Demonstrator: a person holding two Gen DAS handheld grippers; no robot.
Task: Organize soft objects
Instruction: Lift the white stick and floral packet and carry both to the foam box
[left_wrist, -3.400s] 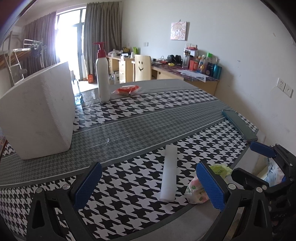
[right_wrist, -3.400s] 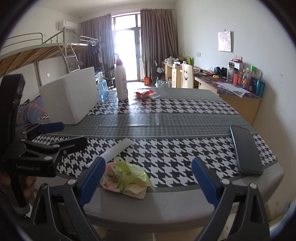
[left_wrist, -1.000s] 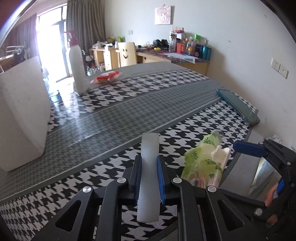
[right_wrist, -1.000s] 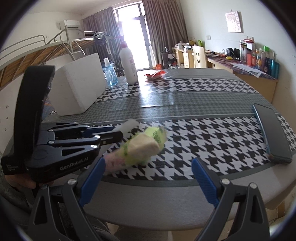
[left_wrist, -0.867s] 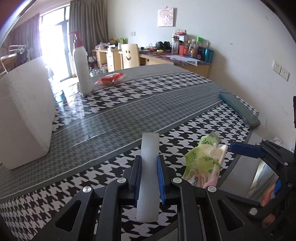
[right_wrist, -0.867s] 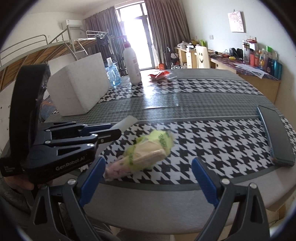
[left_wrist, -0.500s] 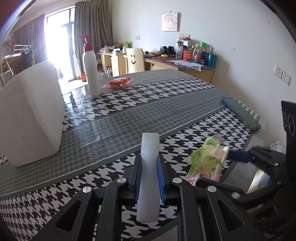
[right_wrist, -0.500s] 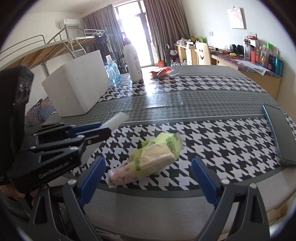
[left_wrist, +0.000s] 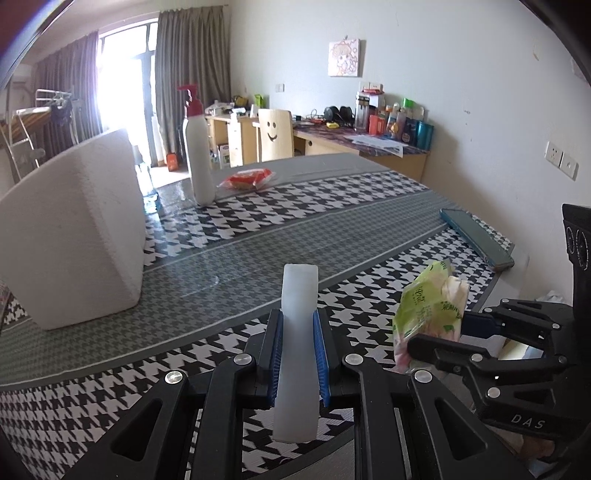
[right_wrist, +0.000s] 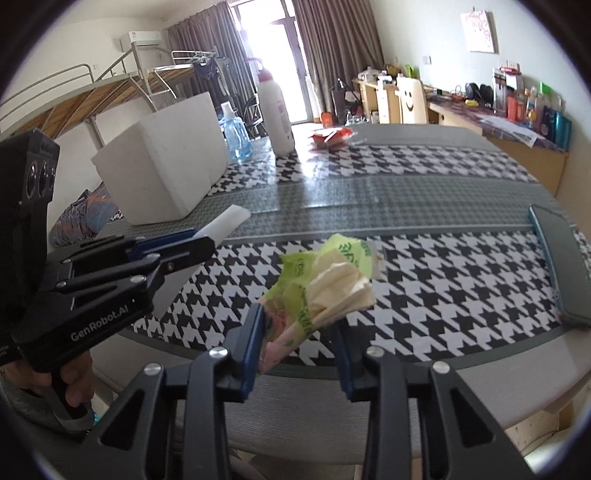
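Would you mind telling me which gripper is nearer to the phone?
Right. The right gripper, around the tissue pack, sits closer to the phone; the left gripper, holding the white strip, is farther away.

Table (left_wrist: 369, 206) covered in a smooth, glossy houndstooth-print sheet, glare streaking its grey band; white foam box (left_wrist: 74, 236) matt and faintly pitted. White strip (left_wrist: 299, 332) matt, translucent, looks like soft foam; tissue pack (right_wrist: 325, 284) in thin crinkled green plastic film, shiny in spots, soft paper sheets fanned from its open end. Both grippers, left gripper (left_wrist: 298, 354) and right gripper (right_wrist: 299, 347), matt black plastic with bright metal screws, blue rubbery-looking pads (left_wrist: 320, 354); phone (right_wrist: 561, 258) glossy dark, pump bottle (left_wrist: 197, 155) smooth white plastic
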